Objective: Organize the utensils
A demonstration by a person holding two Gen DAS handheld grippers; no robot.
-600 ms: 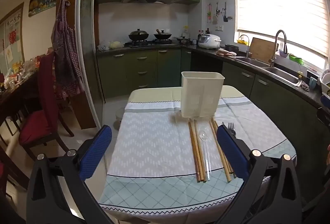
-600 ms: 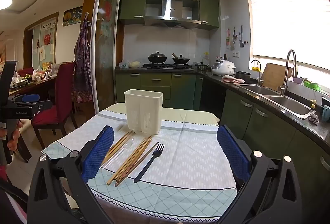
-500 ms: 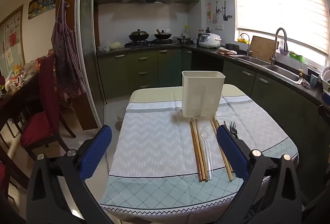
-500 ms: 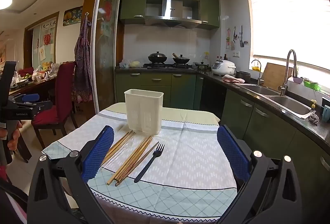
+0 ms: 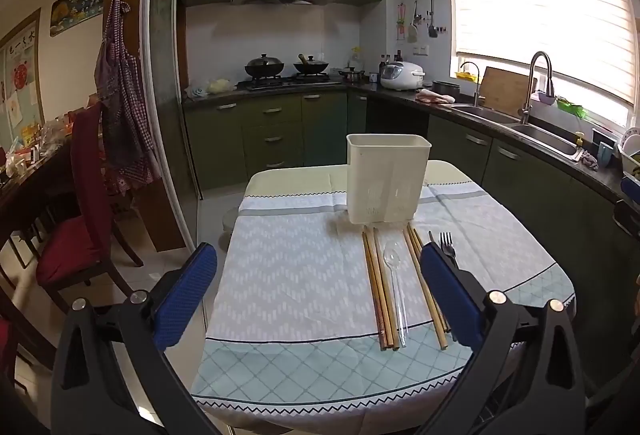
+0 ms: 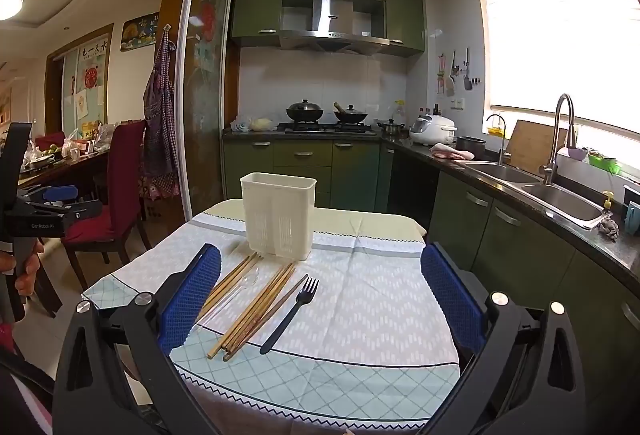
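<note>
A cream utensil holder [image 5: 387, 182] stands upright on the table [image 5: 288, 275]; it also shows in the right wrist view [image 6: 279, 220]. In front of it lie wooden chopsticks [image 5: 379, 291], a clear plastic spoon [image 5: 395, 287], more chopsticks [image 5: 422, 283] and a black fork [image 5: 446, 245]. The right wrist view shows the chopsticks [image 6: 256, 309], spoon [image 6: 234, 293] and fork [image 6: 294, 309]. My left gripper [image 5: 318, 289] is open and empty above the table's near edge. My right gripper [image 6: 320, 293] is open and empty, held above the near right side.
Red chairs [image 5: 86, 203] and a dining table stand to the left. Green cabinets, a stove [image 5: 286, 77] and a sink counter [image 5: 532, 131] run along the back and right. The left gripper shows at the left edge of the right wrist view [image 6: 44, 209].
The left gripper has shifted slightly, so the table and utensils sit a little lower and nearer in its view. The right gripper has barely moved.
</note>
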